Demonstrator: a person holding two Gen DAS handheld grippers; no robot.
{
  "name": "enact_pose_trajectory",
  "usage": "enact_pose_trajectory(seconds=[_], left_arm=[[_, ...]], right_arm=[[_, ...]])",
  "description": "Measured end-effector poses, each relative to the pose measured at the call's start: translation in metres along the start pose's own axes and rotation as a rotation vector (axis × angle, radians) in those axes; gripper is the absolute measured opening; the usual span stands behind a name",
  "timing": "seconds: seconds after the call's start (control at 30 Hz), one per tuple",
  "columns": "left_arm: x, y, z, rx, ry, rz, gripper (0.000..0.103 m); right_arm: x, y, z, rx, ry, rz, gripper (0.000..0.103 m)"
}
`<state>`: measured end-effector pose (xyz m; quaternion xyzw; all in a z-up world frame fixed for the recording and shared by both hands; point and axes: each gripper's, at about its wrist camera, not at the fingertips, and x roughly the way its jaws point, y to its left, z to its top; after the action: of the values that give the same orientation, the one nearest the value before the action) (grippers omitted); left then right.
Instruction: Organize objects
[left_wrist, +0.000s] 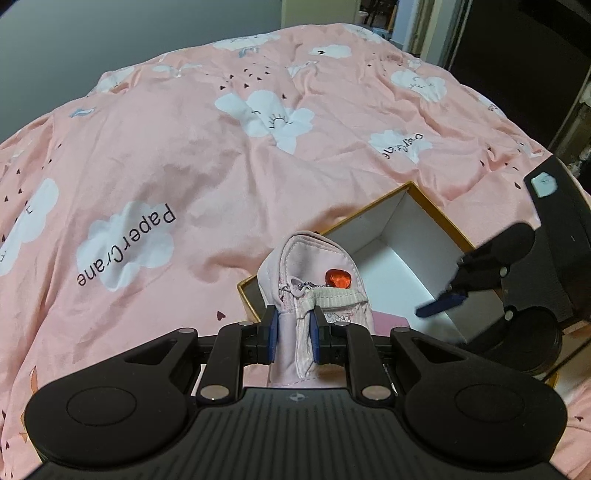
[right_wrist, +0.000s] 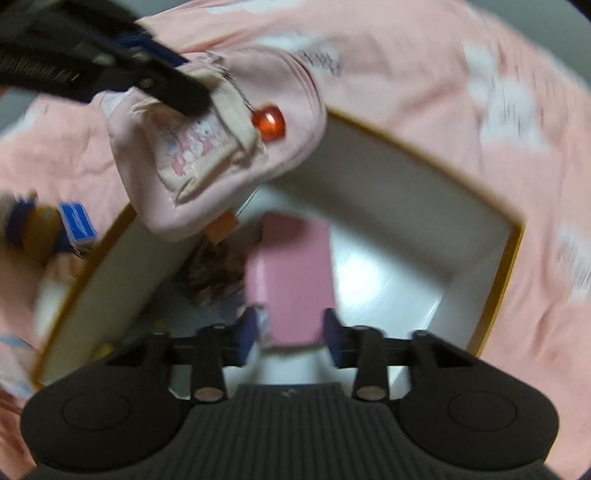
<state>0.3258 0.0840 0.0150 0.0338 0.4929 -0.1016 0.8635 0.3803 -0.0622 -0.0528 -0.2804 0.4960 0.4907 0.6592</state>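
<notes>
My left gripper (left_wrist: 293, 334) is shut on a pink fabric pouch (left_wrist: 314, 280) with a red bead charm (left_wrist: 338, 277), holding it over the near corner of an open white box with a gold rim (left_wrist: 436, 210). In the right wrist view the pouch (right_wrist: 221, 147) hangs above the box (right_wrist: 513, 240), with the left gripper's fingers (right_wrist: 177, 85) clamped on it. My right gripper (right_wrist: 290, 332) is open over the box, above a pink rectangular item (right_wrist: 291, 273) lying inside. The right gripper (left_wrist: 443, 301) also shows in the left wrist view, at the right over the box.
The box lies on a pink bedspread with white clouds (left_wrist: 184, 147). Inside the box, a dark brownish item (right_wrist: 214, 273) lies beside the pink one. A blue box (right_wrist: 77, 221) and other small items sit on the bed left of the box.
</notes>
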Motion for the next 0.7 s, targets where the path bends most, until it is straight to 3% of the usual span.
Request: enact_pose_trajectory(seconds=[0.07,0.13,0.23,0.3,0.37,0.43,0.5,0.7], left_arm=[[0.0,0.001,-0.001,-0.004,-0.009,0.001,0.019],[0.002,0.002,-0.001,-0.015,-0.01,0.002,0.019],[0.002,0.002,0.0,-0.016,-0.012,0.009,0.019],[0.0,0.003,-0.001,-0.012,-0.017,0.011,0.019],[-0.001,0.005,-0.001,-0.015,-0.018,0.011,0.019],[0.0,0.007,-0.001,-0.024,-0.017,0.01,0.019],[0.002,0.009,0.0,-0.035,-0.019,0.009,0.019],[0.005,0.008,0.001,-0.018,-0.027,0.006,0.019]], right_arm=[[0.004,-0.001,-0.005,0.079,0.052,0.06,0.053],[0.014,-0.002,-0.007,0.13,0.104,0.061,0.056],[0.029,0.0,-0.007,0.121,0.133,0.007,0.05],[0.038,-0.005,-0.002,0.116,0.15,-0.006,0.036],[0.041,-0.005,0.001,0.068,0.148,-0.046,0.032],[0.044,0.002,0.005,-0.051,0.153,-0.18,0.026],[0.046,0.005,0.009,-0.133,0.147,-0.246,0.025],[0.054,-0.002,0.022,-0.183,0.155,-0.25,0.025]])
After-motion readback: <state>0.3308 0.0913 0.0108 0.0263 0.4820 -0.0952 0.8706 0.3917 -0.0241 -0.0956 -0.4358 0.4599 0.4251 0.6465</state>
